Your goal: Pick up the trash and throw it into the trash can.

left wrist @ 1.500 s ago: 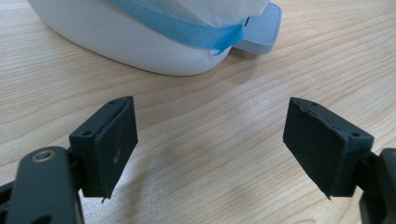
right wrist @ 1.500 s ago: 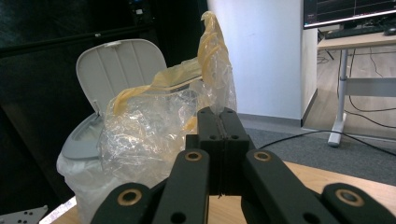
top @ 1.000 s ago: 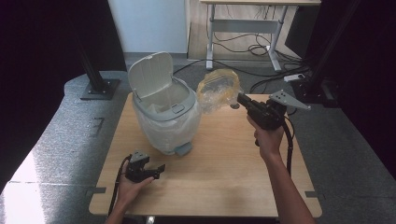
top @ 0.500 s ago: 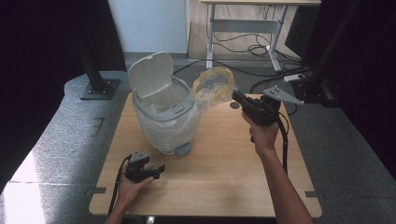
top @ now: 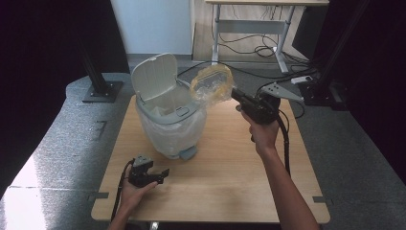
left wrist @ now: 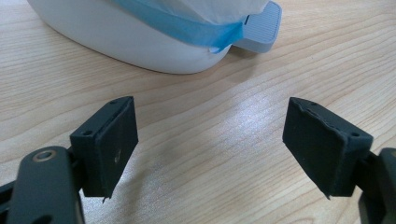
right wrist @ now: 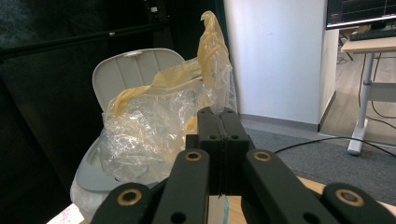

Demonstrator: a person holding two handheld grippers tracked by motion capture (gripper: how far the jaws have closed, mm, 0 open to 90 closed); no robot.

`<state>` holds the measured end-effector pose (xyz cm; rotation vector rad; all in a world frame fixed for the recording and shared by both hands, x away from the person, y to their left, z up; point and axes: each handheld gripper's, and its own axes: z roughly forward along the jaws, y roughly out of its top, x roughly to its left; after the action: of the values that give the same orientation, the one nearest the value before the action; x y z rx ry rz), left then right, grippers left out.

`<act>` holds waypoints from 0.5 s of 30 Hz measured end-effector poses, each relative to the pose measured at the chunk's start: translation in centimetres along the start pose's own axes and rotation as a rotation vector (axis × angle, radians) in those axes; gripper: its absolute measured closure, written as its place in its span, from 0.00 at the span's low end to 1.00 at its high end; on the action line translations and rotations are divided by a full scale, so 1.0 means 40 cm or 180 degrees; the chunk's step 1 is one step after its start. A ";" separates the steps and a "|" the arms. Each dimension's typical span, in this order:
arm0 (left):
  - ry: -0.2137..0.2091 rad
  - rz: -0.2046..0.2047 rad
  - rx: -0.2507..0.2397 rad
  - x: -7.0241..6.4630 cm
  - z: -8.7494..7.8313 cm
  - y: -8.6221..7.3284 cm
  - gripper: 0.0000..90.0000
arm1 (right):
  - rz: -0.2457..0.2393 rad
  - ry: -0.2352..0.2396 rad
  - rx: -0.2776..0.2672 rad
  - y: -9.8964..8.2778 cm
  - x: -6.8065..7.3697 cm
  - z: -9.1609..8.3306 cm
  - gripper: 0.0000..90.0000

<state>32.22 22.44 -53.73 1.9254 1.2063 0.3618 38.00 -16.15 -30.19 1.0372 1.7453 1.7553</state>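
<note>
Above lidded bin [top: 167, 120]: crinkled clear-yellow plastic bag [top: 210, 85], right claw [top: 235, 93] clamped.

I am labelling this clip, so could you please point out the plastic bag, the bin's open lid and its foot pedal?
plastic bag [top: 210, 85], high view, on its crumpled clear middle.
open lid [top: 154, 76], high view, on its inner face.
foot pedal [left wrist: 263, 26], left gripper view, on its ribbed top.

Your table [top: 230, 167] is pale wood with a fine grain and a soft sheen. The bin [top: 163, 112] is smooth matt grey-white plastic, lined with thin whitish film. The bag [top: 210, 85] in your right tongs [right wrist: 217, 116] is crinkled clear plastic, glossy, with yellowish edges. Your left tongs [left wrist: 210, 147] carry matt black, slightly rough pads.
</note>
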 end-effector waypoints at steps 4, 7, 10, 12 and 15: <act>-0.0003 -0.0009 -0.0005 0.001 0.000 0.000 0.20 | -0.0010 0.0024 0.0009 0.002 0.009 0.014 1.00; -0.0003 -0.0008 -0.0001 0.002 0.000 0.000 0.20 | -0.0022 0.0043 0.0017 0.005 0.018 0.027 1.00; 0.0003 -0.0001 0.0011 0.002 0.002 0.000 0.20 | -0.0033 0.0047 0.0022 0.007 0.021 0.034 1.00; 0.0003 0.0003 0.0016 0.002 0.002 0.000 0.20 | -0.0043 0.0052 0.0036 0.012 0.026 0.041 1.00; 0.0001 -0.0002 0.0007 0.003 0.002 0.000 0.20 | -0.0051 0.0066 0.0027 0.013 0.031 0.048 1.00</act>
<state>32.31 22.51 -53.81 1.9269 1.2082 0.3605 38.81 -14.05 -29.60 1.0093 1.7701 1.7565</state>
